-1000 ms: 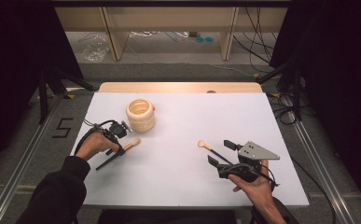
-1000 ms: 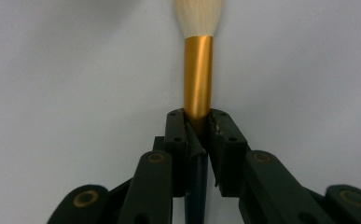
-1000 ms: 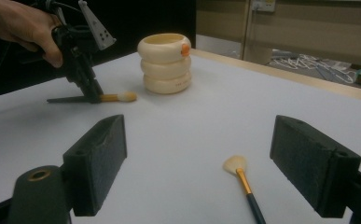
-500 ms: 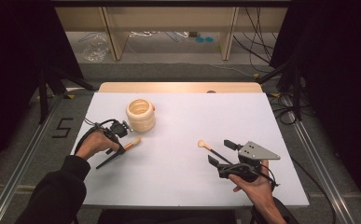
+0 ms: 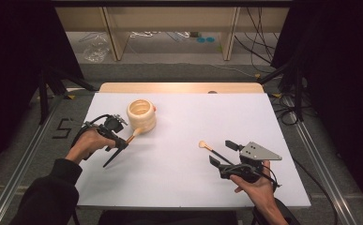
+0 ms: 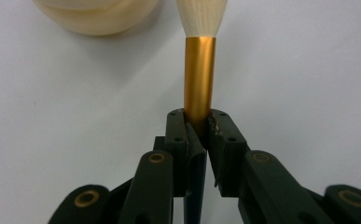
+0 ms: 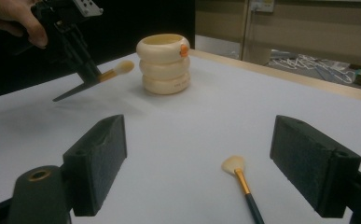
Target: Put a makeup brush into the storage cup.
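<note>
Clearly light, stiff and slippery, the makeup brush (image 6: 199, 70) is pinched at its gold collar by the left hand-held gripper (image 5: 118, 140) beside the cream holder (image 5: 141, 114), while the right hand-held gripper (image 7: 215, 163) gapes empty over a second brush (image 7: 239, 179) on the table (image 5: 179, 183).

From my seat, overhead light floods the white table (image 5: 179, 183), surroundings at nine and three o'clock fall dark, close-ups slightly soft.

The ribbed cream pot (image 6: 96, 16) is cut off by the top edge.
</note>
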`<action>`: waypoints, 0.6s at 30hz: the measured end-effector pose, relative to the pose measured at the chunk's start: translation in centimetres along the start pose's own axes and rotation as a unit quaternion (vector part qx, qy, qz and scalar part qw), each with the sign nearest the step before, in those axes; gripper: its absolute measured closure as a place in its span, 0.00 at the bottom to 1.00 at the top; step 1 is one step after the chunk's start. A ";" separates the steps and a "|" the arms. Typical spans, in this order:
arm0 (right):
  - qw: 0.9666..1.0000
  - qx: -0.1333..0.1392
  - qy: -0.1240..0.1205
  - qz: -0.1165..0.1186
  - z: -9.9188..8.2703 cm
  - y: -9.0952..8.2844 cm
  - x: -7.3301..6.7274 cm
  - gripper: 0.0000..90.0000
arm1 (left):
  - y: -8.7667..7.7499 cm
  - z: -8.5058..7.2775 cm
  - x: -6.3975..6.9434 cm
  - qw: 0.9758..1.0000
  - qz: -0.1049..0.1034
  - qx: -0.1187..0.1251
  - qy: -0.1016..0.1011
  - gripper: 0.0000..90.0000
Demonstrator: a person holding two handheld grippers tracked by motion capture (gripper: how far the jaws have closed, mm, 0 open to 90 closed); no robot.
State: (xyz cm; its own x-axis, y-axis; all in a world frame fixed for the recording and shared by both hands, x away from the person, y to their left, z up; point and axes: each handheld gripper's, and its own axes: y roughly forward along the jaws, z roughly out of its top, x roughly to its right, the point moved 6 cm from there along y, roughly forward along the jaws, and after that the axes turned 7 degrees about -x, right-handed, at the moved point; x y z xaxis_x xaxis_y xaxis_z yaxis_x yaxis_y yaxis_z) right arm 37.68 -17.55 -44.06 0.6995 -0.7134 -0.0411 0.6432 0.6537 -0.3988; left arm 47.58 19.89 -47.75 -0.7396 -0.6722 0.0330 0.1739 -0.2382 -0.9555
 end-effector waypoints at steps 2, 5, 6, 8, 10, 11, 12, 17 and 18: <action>1.000 0.000 0.000 0.000 0.0 0.0 0.0 0.22 | -0.3 0.0 0.0 1.000 0.006 0.003 0.004 0.87; 1.000 -0.001 0.000 0.000 0.0 0.0 0.0 0.22 | -0.7 0.2 0.1 1.000 0.002 0.023 -0.001 0.87; 1.000 -0.001 0.000 0.000 0.0 0.0 0.0 0.22 | -0.9 0.2 0.2 1.000 -0.001 0.028 -0.002 0.87; 1.000 -0.003 0.000 -0.001 0.0 0.0 0.0 0.22 | -1.3 0.2 0.1 0.999 0.003 0.035 -0.001 0.87; 1.000 -0.008 0.005 0.000 -0.1 0.0 -0.1 0.22 | -1.8 0.2 0.0 0.999 0.004 0.044 0.000 0.87; 1.000 -0.010 0.009 0.002 -0.1 -0.1 -0.1 0.22 | -2.1 0.3 0.0 0.999 0.001 0.054 -0.002 0.87; 1.000 -0.005 0.002 -0.002 -0.1 0.0 0.0 0.22 | -2.3 0.3 0.0 0.998 0.002 0.056 -0.003 0.87; 1.000 -0.005 0.004 0.002 -0.1 0.0 0.0 0.22 | -3.8 0.6 0.0 0.994 0.004 0.107 -0.026 0.87; 1.000 -0.009 0.011 0.005 -0.1 0.0 -0.1 0.22 | -4.1 0.6 0.1 0.993 0.001 0.110 -0.030 0.87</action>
State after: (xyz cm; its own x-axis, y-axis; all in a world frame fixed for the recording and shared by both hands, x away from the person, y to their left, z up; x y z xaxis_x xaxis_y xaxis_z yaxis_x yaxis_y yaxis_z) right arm 37.53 -17.48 -44.17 0.6989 -0.7122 -0.0654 0.6302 0.6564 -0.4147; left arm 47.22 20.40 -43.69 -0.6999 -0.7121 0.0552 0.3180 -0.3799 -0.8686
